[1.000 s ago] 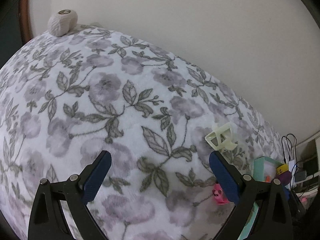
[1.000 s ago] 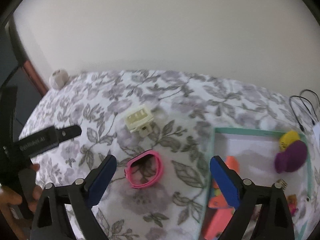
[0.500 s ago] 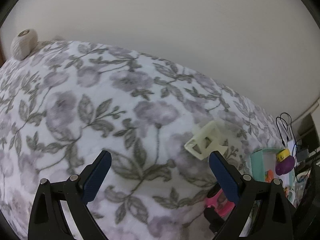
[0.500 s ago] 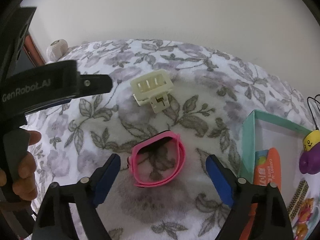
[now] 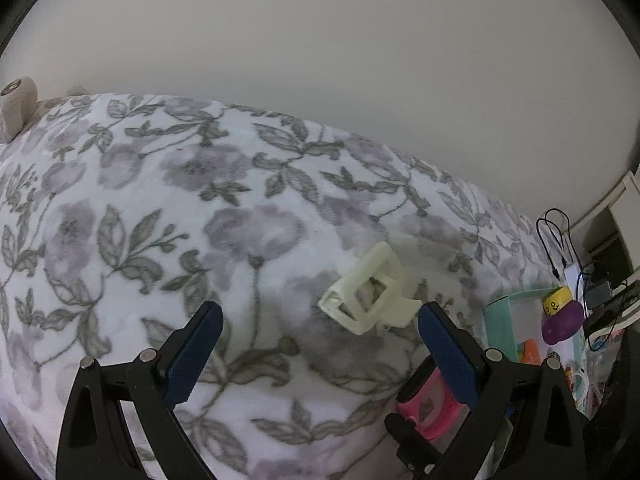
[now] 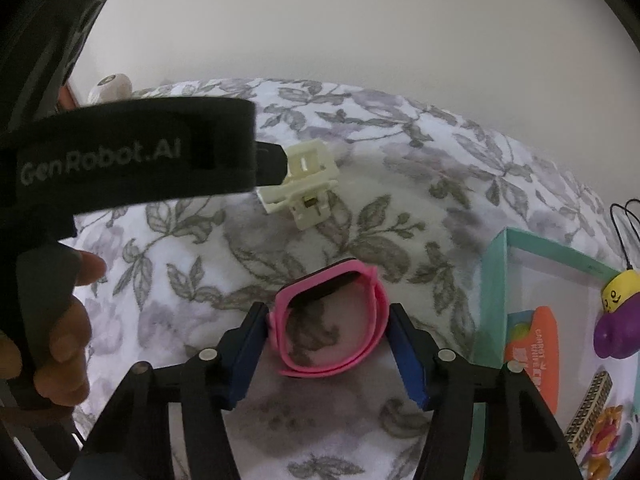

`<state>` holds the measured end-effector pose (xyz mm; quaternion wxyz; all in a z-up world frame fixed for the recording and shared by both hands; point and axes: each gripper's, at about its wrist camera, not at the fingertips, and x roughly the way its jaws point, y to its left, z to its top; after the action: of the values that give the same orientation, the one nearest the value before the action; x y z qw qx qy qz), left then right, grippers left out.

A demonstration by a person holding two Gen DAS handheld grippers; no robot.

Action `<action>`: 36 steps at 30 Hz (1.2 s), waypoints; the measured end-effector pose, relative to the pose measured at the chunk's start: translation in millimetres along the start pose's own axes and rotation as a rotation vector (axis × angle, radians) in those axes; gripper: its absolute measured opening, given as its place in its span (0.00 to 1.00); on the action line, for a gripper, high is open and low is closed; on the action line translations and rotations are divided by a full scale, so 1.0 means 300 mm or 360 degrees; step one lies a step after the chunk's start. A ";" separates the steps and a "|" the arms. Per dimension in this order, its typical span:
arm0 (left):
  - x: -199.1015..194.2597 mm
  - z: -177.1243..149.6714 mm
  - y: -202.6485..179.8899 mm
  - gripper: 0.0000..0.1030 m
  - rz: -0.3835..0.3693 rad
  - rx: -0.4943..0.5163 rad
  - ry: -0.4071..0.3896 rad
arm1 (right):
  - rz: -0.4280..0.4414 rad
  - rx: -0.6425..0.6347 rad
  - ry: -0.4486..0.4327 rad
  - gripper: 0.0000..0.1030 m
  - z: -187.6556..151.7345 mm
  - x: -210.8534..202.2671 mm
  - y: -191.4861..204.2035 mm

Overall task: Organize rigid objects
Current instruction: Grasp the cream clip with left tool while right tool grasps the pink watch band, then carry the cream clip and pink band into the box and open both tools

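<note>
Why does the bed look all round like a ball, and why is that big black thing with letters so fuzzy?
Left wrist view: the fisheye lens bends the flowery blanket into a dome, with dark corners. Right wrist view: the other claw's black body sits very close to the lens, so it looks soft; the pink watch band is sharper and shades the blanket beneath it.

soft, even, fairly dim indoor light is seen in both views; no glare is found. faint diffuse shadows are cast on the blanket under the clip and the pink band. straight lines are bowed by fisheye distortion, corners are blacked out. slight blur is noted, most along the edges.
</note>
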<state>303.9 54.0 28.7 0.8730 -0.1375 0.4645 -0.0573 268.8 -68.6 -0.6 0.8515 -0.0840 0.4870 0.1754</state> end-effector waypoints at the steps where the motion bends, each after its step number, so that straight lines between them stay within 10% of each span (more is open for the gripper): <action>1: 0.005 -0.001 -0.009 0.95 0.0001 0.0014 0.0000 | -0.0002 0.0004 -0.0003 0.61 0.002 0.000 -0.006; 9: 0.042 -0.009 -0.061 0.93 0.0052 0.0088 -0.0039 | 0.0010 0.0082 -0.0020 0.61 0.000 -0.005 -0.084; 17: 0.051 -0.019 -0.104 0.59 0.0028 0.0154 -0.0056 | 0.0024 0.0087 -0.0025 0.61 0.002 -0.006 -0.090; 36: -0.159 -0.075 -0.079 0.59 0.0041 -0.0014 -0.0179 | 0.0041 0.0121 -0.0038 0.61 -0.060 -0.154 -0.060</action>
<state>259.0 38.0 61.5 0.8977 -0.1384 0.4168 -0.0363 239.8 -101.0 29.4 0.8575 -0.0431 0.4841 0.1686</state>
